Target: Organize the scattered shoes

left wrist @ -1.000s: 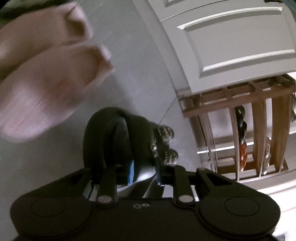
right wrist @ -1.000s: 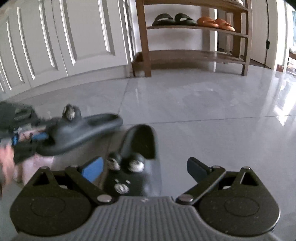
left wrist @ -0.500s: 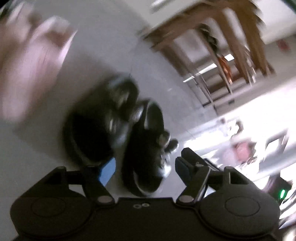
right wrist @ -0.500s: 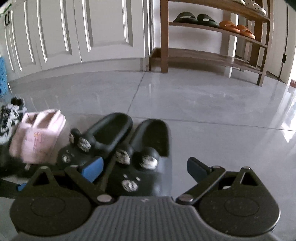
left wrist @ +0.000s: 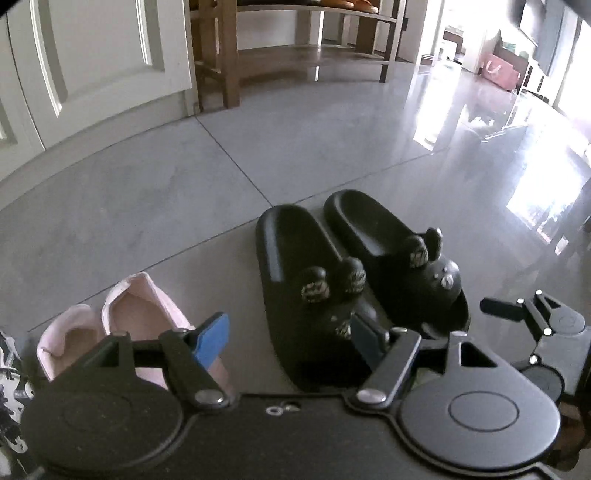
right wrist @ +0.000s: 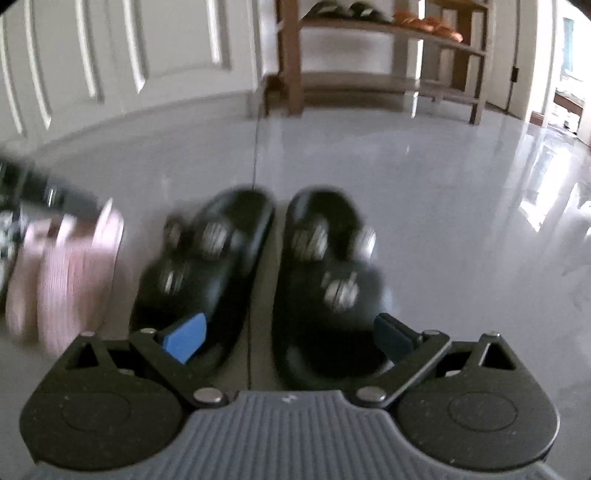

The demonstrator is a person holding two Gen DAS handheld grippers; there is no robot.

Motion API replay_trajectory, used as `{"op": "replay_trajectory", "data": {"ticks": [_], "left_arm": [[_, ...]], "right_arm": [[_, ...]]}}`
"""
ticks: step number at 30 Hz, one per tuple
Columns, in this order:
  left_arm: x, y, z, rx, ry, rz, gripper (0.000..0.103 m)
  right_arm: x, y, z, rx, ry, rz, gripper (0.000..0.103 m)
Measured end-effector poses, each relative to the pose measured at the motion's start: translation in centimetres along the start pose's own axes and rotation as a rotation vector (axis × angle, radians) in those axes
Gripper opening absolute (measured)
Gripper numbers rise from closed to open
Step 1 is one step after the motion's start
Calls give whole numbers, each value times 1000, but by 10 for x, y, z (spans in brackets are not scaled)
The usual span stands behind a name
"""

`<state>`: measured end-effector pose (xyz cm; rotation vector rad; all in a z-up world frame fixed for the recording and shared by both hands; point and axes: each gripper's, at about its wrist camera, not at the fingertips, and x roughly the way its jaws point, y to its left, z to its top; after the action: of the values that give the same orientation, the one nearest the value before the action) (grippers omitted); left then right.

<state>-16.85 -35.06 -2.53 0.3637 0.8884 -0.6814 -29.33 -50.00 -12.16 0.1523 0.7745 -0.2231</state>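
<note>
Two black slippers with bear ears lie side by side on the grey floor, the left one (left wrist: pixel 295 266) and the right one (left wrist: pixel 391 247); both show blurred in the right wrist view (right wrist: pixel 210 266) (right wrist: pixel 328 273). A pink pair (left wrist: pixel 129 317) lies left of them, also in the right wrist view (right wrist: pixel 66 273). My left gripper (left wrist: pixel 288 332) is open and empty, just behind the left black slipper's toe. My right gripper (right wrist: pixel 291 336) is open and empty, behind the black pair; it also shows at the right edge of the left wrist view (left wrist: pixel 532 317).
A wooden shoe rack (left wrist: pixel 306 48) with dark and orange slippers (right wrist: pixel 424 22) stands against the far wall beside white panelled doors (left wrist: pixel 92 66). A black-and-white shoe (left wrist: pixel 7 376) lies at the far left. Glossy tile floor stretches to the right (left wrist: pixel 480 140).
My left gripper set its black slipper down beside the other one, opened and swung level. My right gripper pulled back from the pair. Both black slippers now lie together.
</note>
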Motion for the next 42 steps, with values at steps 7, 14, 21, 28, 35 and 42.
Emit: {"op": "replay_trajectory", "data": {"ticks": [7, 14, 21, 28, 35, 42], "left_arm": [[17, -4, 13, -13, 1, -25, 73], [40, 0, 21, -97, 65, -73, 73], [57, 19, 26, -227, 200, -146, 73], [59, 27, 15, -210, 177, -176, 73], [60, 37, 8, -258, 186, -92, 73], [33, 53, 19, -189, 315, -55, 73]], "right_arm": [[-7, -27, 20, 89, -77, -32, 99], [15, -74, 93, 71, -55, 31, 100], [92, -38, 183, 106, 413, 81, 100], [151, -17, 197, 38, 616, 11, 100], [144, 2, 173, 37, 560, -37, 100], [82, 23, 188, -29, 261, -1, 100]]}}
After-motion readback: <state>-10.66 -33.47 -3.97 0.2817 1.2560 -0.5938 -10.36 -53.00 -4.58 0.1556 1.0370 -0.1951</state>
